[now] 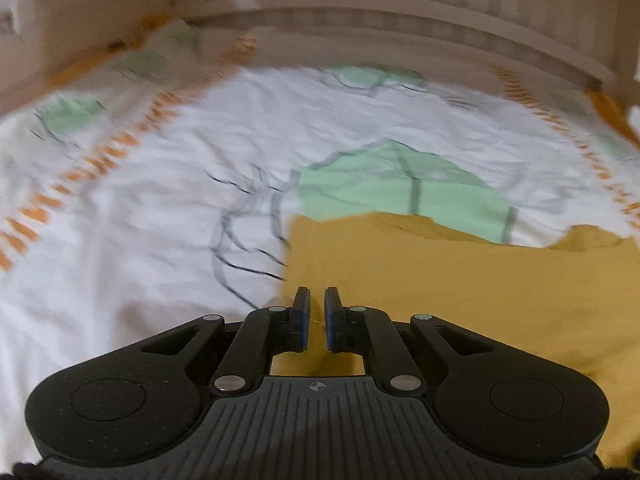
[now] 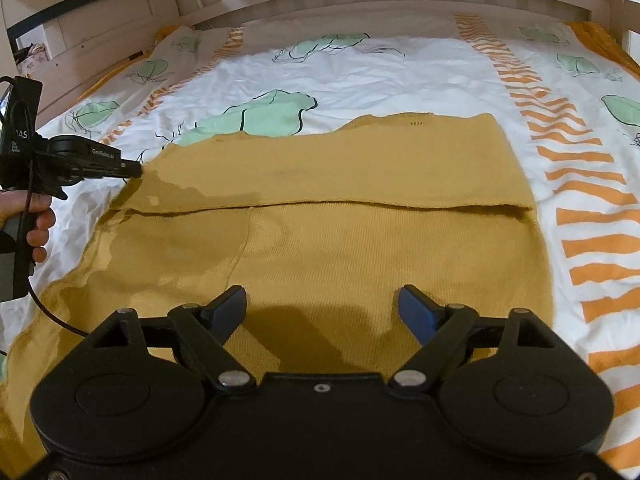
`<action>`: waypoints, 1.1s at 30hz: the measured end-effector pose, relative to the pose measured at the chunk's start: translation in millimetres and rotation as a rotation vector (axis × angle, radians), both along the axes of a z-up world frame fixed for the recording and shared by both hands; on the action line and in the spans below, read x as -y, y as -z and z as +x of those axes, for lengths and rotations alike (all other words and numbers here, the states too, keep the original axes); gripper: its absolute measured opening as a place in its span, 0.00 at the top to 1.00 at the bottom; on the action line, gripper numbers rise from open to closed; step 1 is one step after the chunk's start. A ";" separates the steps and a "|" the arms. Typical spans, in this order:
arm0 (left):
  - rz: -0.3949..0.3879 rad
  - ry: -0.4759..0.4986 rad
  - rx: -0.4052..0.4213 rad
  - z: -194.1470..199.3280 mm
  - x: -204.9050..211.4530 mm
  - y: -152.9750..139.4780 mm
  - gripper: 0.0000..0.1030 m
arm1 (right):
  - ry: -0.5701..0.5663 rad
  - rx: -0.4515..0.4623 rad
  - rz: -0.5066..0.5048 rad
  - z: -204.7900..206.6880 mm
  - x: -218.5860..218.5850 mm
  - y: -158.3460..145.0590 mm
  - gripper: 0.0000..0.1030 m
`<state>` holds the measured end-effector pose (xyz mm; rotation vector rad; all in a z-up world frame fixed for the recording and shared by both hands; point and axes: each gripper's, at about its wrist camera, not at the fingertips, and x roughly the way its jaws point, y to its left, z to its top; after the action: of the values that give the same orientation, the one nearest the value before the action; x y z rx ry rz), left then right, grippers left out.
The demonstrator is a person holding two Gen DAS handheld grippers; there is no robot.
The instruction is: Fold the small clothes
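Left gripper pinches the mustard garment (far-left corner); right gripper fingers spread wide above it.

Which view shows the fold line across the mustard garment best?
The right wrist view: the mustard garment lies almost whole and sharp on the bedsheet, the folded flap's edge running straight across it. The left wrist view is motion-blurred and shows only part of the garment, its far edge uneven; no fold line can be made out.

Mustard-yellow knit garment is spread flat on the patterned bedsheet. Its far portion is folded over toward the near side, a straight fold edge crossing the middle.
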<state>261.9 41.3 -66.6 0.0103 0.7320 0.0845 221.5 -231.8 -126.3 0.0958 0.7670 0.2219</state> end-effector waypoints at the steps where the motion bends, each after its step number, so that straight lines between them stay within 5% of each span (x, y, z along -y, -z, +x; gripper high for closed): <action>1: 0.013 -0.012 0.000 0.4 -2.7 -0.5 0.91 | 0.001 0.000 0.000 0.6 -0.4 0.0 0.17; 15: -0.047 0.042 -0.110 2.6 -6.0 22.1 0.90 | -0.003 -0.004 -0.006 2.0 -0.5 3.5 0.16; 25: -0.109 0.042 -0.049 -5.8 -16.8 34.8 0.88 | 0.014 0.026 0.019 3.4 6.6 2.0 0.15; 30: -0.121 0.037 -0.012 -9.7 -17.2 38.7 0.88 | 0.129 0.153 0.029 6.7 31.5 -19.6 0.12; 33: -0.134 0.030 0.003 -11.2 -18.0 40.5 0.88 | 0.190 0.142 0.046 27.0 50.1 -23.9 0.11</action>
<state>250.8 59.3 -107.1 -0.1069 0.7328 0.0069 248.5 -281.9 -102.4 0.1930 0.6078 0.0649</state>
